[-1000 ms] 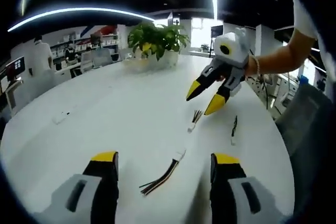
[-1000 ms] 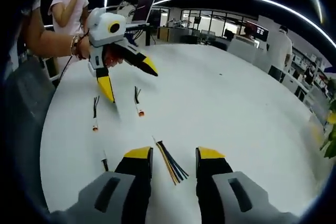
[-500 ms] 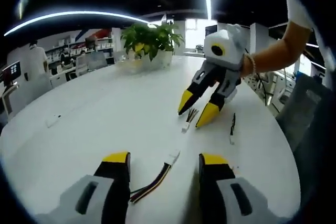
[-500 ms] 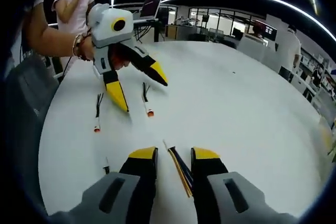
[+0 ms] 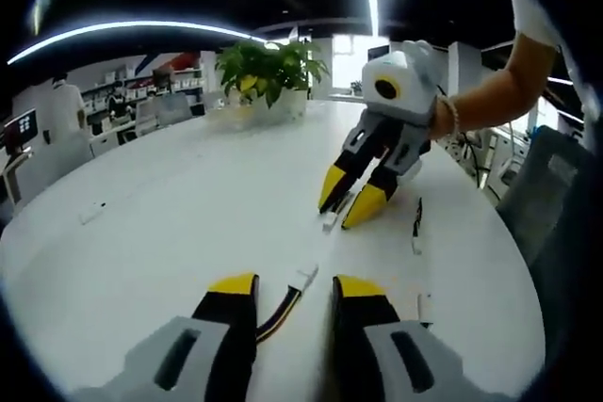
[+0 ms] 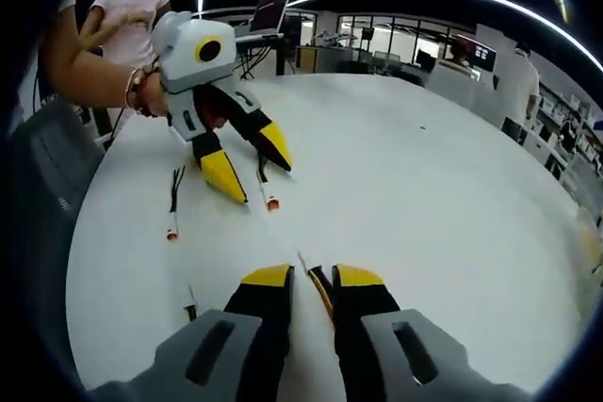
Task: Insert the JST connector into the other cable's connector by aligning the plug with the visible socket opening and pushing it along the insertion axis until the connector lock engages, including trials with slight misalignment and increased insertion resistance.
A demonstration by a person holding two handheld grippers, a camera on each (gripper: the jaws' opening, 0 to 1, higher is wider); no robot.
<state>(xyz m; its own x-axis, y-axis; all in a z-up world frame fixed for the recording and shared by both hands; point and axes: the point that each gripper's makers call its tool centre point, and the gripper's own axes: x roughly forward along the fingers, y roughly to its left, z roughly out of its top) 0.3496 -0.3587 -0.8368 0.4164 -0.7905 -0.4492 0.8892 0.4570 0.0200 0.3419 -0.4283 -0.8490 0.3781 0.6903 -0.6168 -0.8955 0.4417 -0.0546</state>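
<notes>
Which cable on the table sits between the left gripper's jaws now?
The striped yellow-and-dark cable with the white connector. The other cables lie farther off, near the right gripper.

Bright, even light from the ceiling strips (image 5: 122, 24), glare washing the white table (image 6: 424, 167). Shadows soft and faint. Fisheye bending everything at the edges; far background slightly blurred.

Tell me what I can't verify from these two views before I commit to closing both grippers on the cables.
- Left gripper view: the multicolour cable runs under the left gripper, so its length and grip contact are hidden.
- Right gripper view: the cable between the right gripper tips is mostly covered; its connector type is unreadable.
- Both views: the socket openings on the white connector and the orange-tipped cable are too small to make out.
</notes>
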